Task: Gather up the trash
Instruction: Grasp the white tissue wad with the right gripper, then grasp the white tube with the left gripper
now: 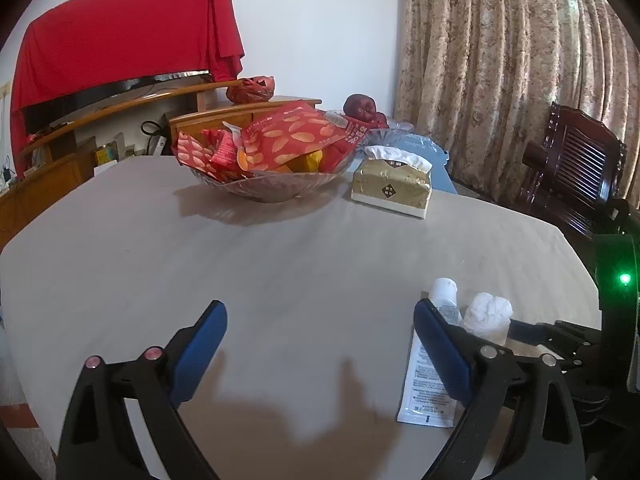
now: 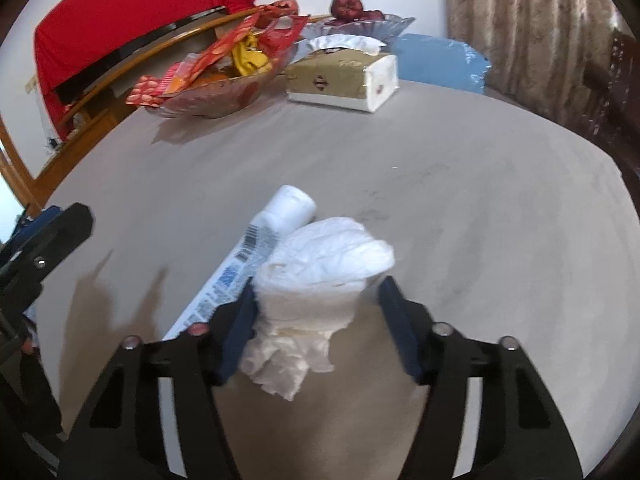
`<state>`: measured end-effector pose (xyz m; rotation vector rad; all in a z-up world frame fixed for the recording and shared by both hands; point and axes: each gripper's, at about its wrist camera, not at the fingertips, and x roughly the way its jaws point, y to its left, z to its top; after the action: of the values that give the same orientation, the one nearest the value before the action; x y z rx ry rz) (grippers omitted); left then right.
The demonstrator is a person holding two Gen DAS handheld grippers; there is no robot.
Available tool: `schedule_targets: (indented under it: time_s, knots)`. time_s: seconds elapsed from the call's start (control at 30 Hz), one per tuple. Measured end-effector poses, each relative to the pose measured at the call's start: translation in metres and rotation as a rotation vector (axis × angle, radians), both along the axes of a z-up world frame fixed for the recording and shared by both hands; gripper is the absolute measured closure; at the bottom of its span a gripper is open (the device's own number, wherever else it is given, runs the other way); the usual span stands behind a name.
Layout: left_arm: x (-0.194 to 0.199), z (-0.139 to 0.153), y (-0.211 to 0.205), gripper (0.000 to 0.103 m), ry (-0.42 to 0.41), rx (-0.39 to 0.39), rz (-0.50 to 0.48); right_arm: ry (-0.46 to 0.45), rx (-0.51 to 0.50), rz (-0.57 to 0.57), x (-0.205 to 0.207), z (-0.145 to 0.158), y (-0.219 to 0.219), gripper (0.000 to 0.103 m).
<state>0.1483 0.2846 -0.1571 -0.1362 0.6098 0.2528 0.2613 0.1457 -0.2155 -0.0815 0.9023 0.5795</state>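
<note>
Lying crumpled between the two blue-padded fingers of the right gripper (image 2: 318,312), a white wad of tissue paper (image 2: 320,264) is seen low over the grey table top (image 2: 480,220); the left pad is pressed against the wad, while the right pad seems to stand just off it, so whether the wad is firmly clamped cannot be told. Just beside the wad, on its left, a white squeeze tube with printed text and a barcode (image 2: 256,248) is laid flat on the table, its capped end pointing away from the camera. In the left wrist view the same tube (image 1: 430,372) and wad (image 1: 490,314) are found behind the right finger of the left gripper (image 1: 320,344), whose fingers are spread wide with nothing between them, above bare table. Well apart, at the far side of the table, a gold and white pack of facial tissues (image 1: 392,186) is set just beside a clear glass bowl filled with red snack packets (image 1: 276,152). Behind these a second glass dish holding dark red fruit (image 2: 360,20) is visible, with a blue plastic-wrapped bundle (image 2: 440,64) next to it. Patterned beige curtains (image 1: 500,60) are hung at the back right, and a red cloth (image 1: 120,32) is draped at the back left
</note>
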Motion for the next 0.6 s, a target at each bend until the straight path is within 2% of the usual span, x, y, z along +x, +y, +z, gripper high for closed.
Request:
schedule_targets:
  time_s: [0.1,0.17,0.3,0.6]
  knots:
    - [0.002,0.0,-0.003,0.01,0.002,0.001,-0.006,0.014,0.022,0.021,-0.002,0.001,-0.001,0.068]
    - [0.003,0.001,-0.005,0.01,0.002,0.003,-0.012,0.019,0.03,0.022,-0.002,0.002,-0.002,0.07]
    - [0.008,0.0,-0.014,0.01,0.005,0.0,-0.028,0.001,0.059,-0.012,-0.002,0.014,-0.018,0.071]
    - [0.036,-0.014,-0.045,0.01,0.047,-0.037,-0.087,-0.051,0.025,-0.11,0.01,0.027,-0.074,0.071]
